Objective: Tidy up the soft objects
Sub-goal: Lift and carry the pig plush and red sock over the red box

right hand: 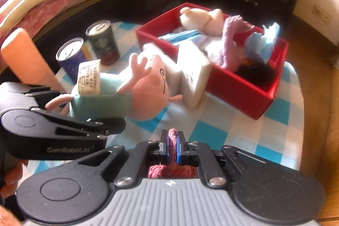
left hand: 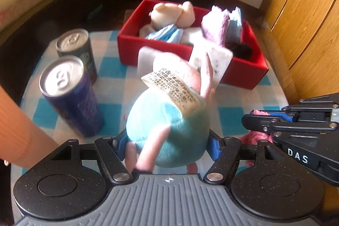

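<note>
Already several toys fill the red box point(left hand: 152, 50) at twelve o'clock; my left claw point(left hand: 167, 141) clamps the pig doll point(left hand: 167, 126), my right claw point(right hand: 173, 145) pinches a pink cloth point(right hand: 172, 171), both unboxed.

1. The pig plush point(left hand: 167, 132) looked like soft matt fleece, with a printed fabric label point(left hand: 172, 90).
2. The 2 cans point(left hand: 70, 96) had shiny metal tops.
3. The red box point(left hand: 152, 50) appeared smooth, matt cardboard.
4. The checked tablecloth point(right hand: 211, 132) was thin cloth.
5. The pink cloth point(right hand: 172, 139) looked coarsely knitted.
6. The wardrobe point(left hand: 307, 20) was glossy wood.
</note>
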`<state>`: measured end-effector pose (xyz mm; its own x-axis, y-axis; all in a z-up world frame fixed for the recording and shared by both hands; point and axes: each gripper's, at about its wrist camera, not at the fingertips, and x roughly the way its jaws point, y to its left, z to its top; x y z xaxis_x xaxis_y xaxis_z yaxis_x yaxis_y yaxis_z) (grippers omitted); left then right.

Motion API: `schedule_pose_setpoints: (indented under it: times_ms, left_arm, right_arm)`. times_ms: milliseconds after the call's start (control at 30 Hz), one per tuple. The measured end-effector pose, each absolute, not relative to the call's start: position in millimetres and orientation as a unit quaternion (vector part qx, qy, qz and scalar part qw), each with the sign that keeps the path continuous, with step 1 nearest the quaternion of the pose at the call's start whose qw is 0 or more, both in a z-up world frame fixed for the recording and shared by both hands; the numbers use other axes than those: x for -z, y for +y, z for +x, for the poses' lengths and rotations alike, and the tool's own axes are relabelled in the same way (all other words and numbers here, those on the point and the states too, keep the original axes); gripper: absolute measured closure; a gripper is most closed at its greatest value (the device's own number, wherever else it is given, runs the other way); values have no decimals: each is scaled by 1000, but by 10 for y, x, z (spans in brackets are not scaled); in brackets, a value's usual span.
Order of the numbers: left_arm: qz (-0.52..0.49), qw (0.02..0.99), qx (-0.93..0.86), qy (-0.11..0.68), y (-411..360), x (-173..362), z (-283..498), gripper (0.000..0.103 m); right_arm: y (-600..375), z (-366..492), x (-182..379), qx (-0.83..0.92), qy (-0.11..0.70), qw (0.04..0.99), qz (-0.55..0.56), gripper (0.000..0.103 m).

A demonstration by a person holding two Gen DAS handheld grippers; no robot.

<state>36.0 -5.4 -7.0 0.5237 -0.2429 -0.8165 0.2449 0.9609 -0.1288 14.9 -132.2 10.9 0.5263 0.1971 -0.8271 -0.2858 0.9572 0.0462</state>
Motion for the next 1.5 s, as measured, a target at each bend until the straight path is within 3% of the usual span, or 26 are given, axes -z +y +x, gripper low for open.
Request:
schedule_pose_setpoints:
  times_ms: [567,833,1500]
  left_arm:
    - [-5,902,141,409,-111,-438,769,34]
    - [-26,900,138,413,12,-321,654,37]
    - [-60,929,131,340,-176,-990,1171,38]
  right_arm:
    - [-1790,748,-615,-76,390,917,33,103]
    - [-1811,723,-588,-82,384,918,47,103]
    - [-1946,1082,-875,-45,331,939,76,103]
